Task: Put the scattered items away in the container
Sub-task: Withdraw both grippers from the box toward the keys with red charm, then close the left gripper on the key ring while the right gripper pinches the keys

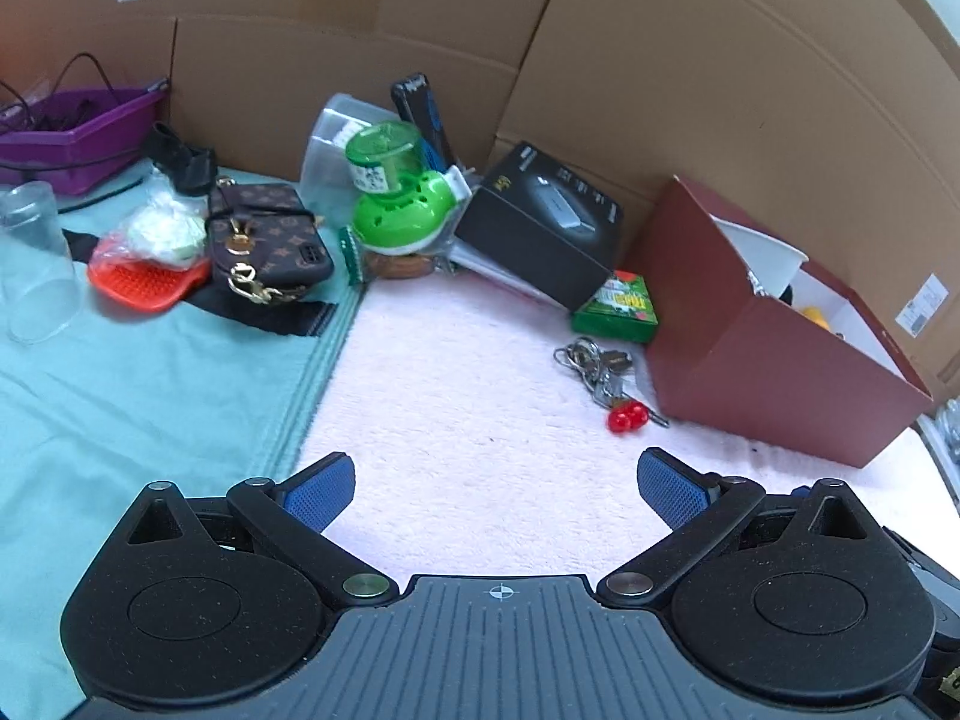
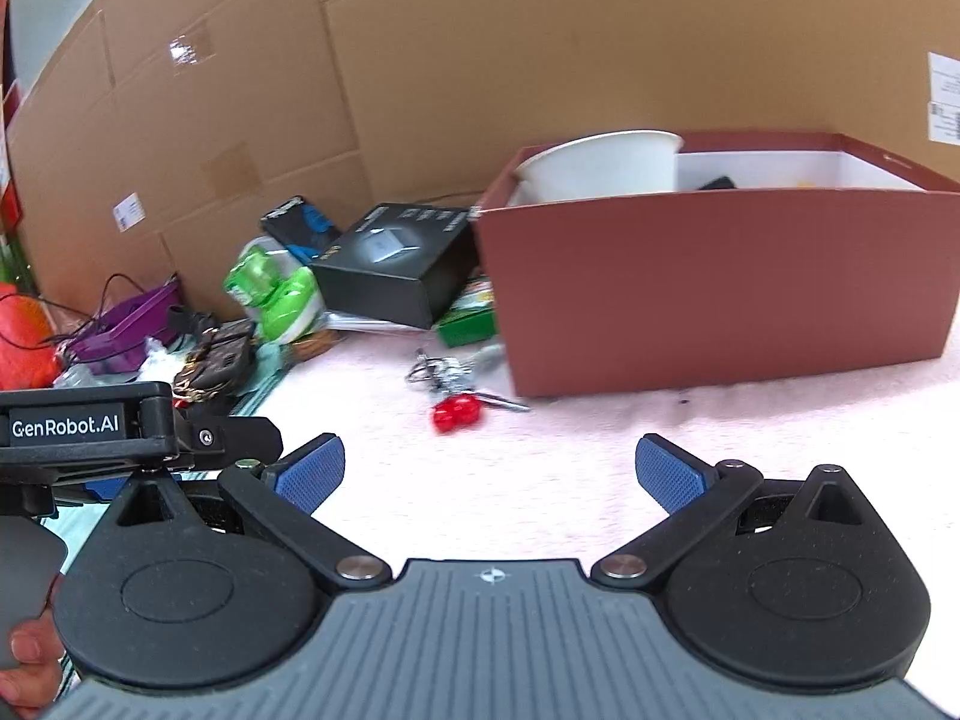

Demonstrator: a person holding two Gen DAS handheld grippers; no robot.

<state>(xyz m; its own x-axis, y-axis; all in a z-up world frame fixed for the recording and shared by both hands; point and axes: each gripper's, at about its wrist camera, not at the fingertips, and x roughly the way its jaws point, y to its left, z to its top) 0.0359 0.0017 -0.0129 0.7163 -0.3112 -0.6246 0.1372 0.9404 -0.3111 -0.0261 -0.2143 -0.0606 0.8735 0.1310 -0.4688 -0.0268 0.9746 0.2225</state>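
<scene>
- The left tool (image 1: pixel 495 489) hovered with its blue pads spread wide and nothing between them, over the pink fleecy cover (image 1: pixel 468 396) of the table.
- The right tool (image 2: pixel 489 471) was likewise wide apart and empty, over the same cover, with the left tool's body visible at its left.
- The red-brown box (image 2: pixel 720 288) stood toward the far right of the table, against the cardboard wall (image 1: pixel 690 72); a white paper bowl (image 2: pixel 600 171) leaned inside its left end.
- A bunch of keys with a red charm (image 1: pixel 606 372) lay on the pink cover just beside the box's near left corner.
- A green packet (image 1: pixel 618 307) lay behind the keys, partly under a tilted black carton (image 1: pixel 540 222).
- Left of the carton, a green plug-in device (image 1: pixel 396 192) rested on the clutter.
- Farther left, on the teal cloth (image 1: pixel 150 396), lay a brown patterned wallet (image 1: pixel 270 240), an orange item (image 1: pixel 144 282) and a clear cup (image 1: pixel 36 264) on its side.
- A purple tray (image 1: pixel 78 132) sat at the far left corner.
</scene>
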